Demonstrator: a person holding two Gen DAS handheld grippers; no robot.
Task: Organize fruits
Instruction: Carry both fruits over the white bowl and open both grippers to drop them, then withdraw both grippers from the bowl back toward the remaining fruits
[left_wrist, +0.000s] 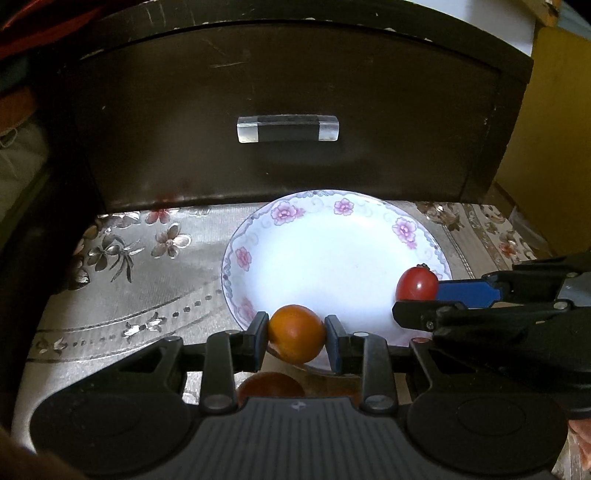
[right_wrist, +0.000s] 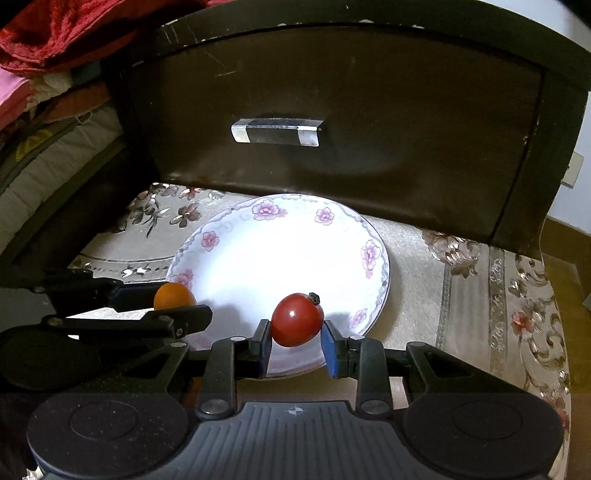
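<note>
My left gripper (left_wrist: 296, 338) is shut on an orange tomato (left_wrist: 296, 332) at the near rim of a white flowered plate (left_wrist: 332, 254). The right gripper (right_wrist: 297, 338) is shut on a red tomato (right_wrist: 297, 319) over the plate's (right_wrist: 280, 251) near right part. In the left wrist view the red tomato (left_wrist: 416, 284) and the right gripper (left_wrist: 417, 295) show at the right. In the right wrist view the orange tomato (right_wrist: 173, 295) and the left gripper (right_wrist: 177, 306) show at the left. Another orange fruit (left_wrist: 269, 386) lies half hidden under the left gripper.
The plate rests on a cream floral cloth (left_wrist: 129, 288) covering the table. A dark wooden drawer front with a clear handle (left_wrist: 287, 128) stands right behind the plate. Folded bedding and red fabric (right_wrist: 55, 74) lie at the far left. A yellow wall (left_wrist: 554, 110) is at the right.
</note>
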